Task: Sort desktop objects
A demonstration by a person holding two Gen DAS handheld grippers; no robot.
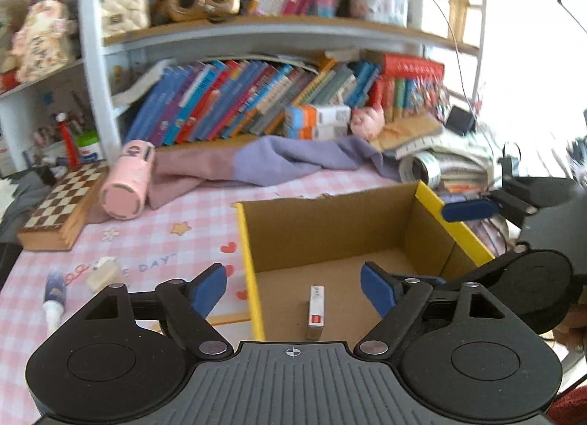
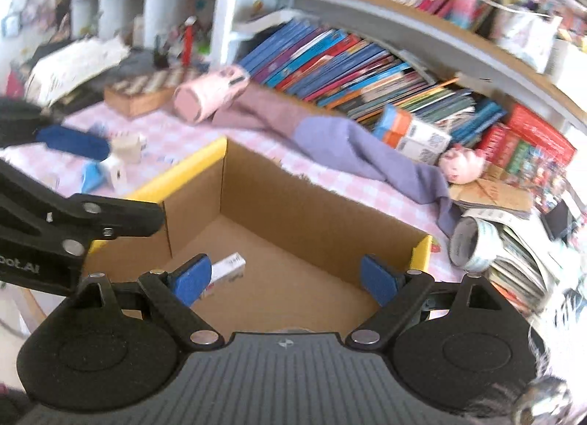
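Observation:
An open cardboard box with yellow rims (image 1: 249, 263) (image 2: 220, 148) stands on the pink checked tablecloth. A small white and red packet (image 1: 316, 311) (image 2: 229, 269) lies on the box floor. My left gripper (image 1: 293, 287) is open and empty, over the box's left rim. My right gripper (image 2: 286, 276) is open and empty, above the box's near side; it also shows in the left wrist view (image 1: 473, 210) at the box's right wall. On the cloth left of the box lie a white eraser-like block (image 1: 104, 273) (image 2: 126, 144) and a blue and white tube (image 1: 54, 296).
A pink cylinder case (image 1: 126, 181) (image 2: 209, 95), a chessboard box (image 1: 58, 205) and purple cloth (image 1: 279, 161) lie behind the box. A tape roll (image 2: 473, 241) and paper stacks sit to the right. Bookshelves (image 1: 256, 102) line the back.

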